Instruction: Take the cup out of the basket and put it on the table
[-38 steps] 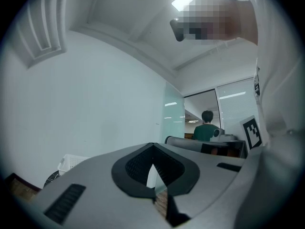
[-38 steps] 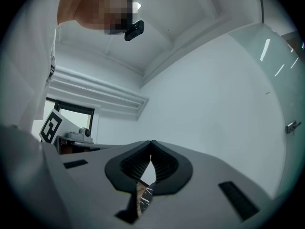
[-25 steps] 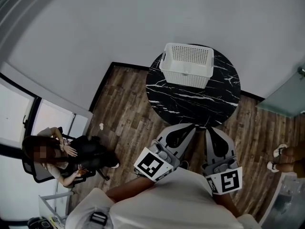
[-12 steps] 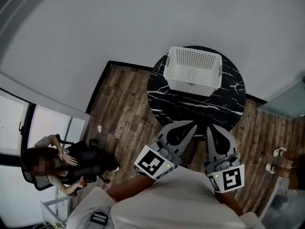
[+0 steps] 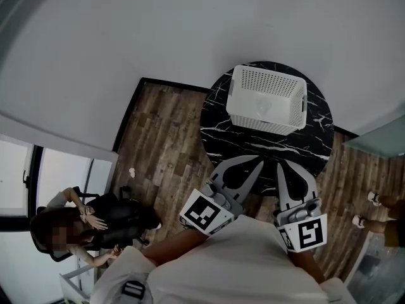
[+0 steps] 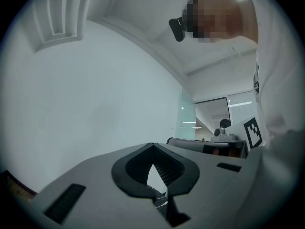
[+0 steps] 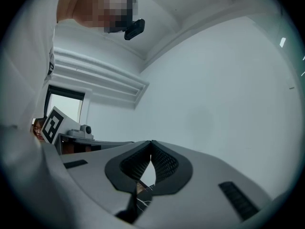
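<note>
A white perforated basket (image 5: 267, 100) stands on the far half of a round black marble table (image 5: 253, 147). A faint pale shape inside it may be the cup (image 5: 262, 107); I cannot make it out clearly. My left gripper (image 5: 255, 161) and right gripper (image 5: 283, 164) are held close to my body at the table's near edge, well short of the basket. Both point up and forward at the wall. In the left gripper view the left gripper (image 6: 152, 146) has its jaws meeting at the tips with nothing between them. The right gripper (image 7: 151, 142) in its own view looks the same.
The table stands on a wood floor (image 5: 164, 138) close to a grey wall (image 5: 190, 30). A seated person (image 5: 69, 227) on an office chair is at the lower left. Someone's feet (image 5: 372, 201) show at the right, by a glass panel (image 5: 380, 138).
The head view has shifted, so table and basket sit further right and slightly lower in frame. Both grippers keep their place by my body, still shut.
</note>
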The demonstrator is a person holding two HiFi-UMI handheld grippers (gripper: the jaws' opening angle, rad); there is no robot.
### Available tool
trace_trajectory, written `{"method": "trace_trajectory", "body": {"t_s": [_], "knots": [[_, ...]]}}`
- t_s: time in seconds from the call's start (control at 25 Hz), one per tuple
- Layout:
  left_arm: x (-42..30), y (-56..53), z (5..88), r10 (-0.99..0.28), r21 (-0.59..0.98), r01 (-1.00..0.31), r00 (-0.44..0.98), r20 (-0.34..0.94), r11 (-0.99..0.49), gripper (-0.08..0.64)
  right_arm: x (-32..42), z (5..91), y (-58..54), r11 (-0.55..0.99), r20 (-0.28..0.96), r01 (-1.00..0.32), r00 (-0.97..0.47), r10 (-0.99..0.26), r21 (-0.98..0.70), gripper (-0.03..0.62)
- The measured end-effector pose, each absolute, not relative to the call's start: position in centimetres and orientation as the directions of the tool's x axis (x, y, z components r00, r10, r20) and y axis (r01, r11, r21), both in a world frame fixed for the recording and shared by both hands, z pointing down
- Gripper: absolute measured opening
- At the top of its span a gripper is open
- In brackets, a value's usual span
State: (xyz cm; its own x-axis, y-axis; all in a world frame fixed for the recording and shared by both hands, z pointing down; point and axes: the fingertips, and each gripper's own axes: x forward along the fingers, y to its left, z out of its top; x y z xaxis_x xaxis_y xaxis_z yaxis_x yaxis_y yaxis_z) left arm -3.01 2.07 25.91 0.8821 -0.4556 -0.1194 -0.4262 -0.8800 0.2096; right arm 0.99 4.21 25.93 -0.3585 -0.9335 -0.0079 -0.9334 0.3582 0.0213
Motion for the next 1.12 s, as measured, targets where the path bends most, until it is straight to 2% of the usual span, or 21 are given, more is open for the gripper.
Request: {"method": "trace_trajectory", "body": {"t_s": [0.52, 1.12], "knots": [[-2.9, -2.6, 26.6, -0.447, 0.224, -0.417, 0.889, -0.101, -0.881, -0.002, 1.3, 26.6, -0.1, 0.338, 0.01, -0.941, -0.337, -0.941, 0.012, 0.006], [3.2, -2.2, 25.8, -0.484, 0.21, -0.46, 0.872, -0.08, -0.863, -0.002, 7.9, 25.8, 0.1, 0.366, -0.015, -0.93, -0.366, -0.93, 0.013, 0.006]]}}
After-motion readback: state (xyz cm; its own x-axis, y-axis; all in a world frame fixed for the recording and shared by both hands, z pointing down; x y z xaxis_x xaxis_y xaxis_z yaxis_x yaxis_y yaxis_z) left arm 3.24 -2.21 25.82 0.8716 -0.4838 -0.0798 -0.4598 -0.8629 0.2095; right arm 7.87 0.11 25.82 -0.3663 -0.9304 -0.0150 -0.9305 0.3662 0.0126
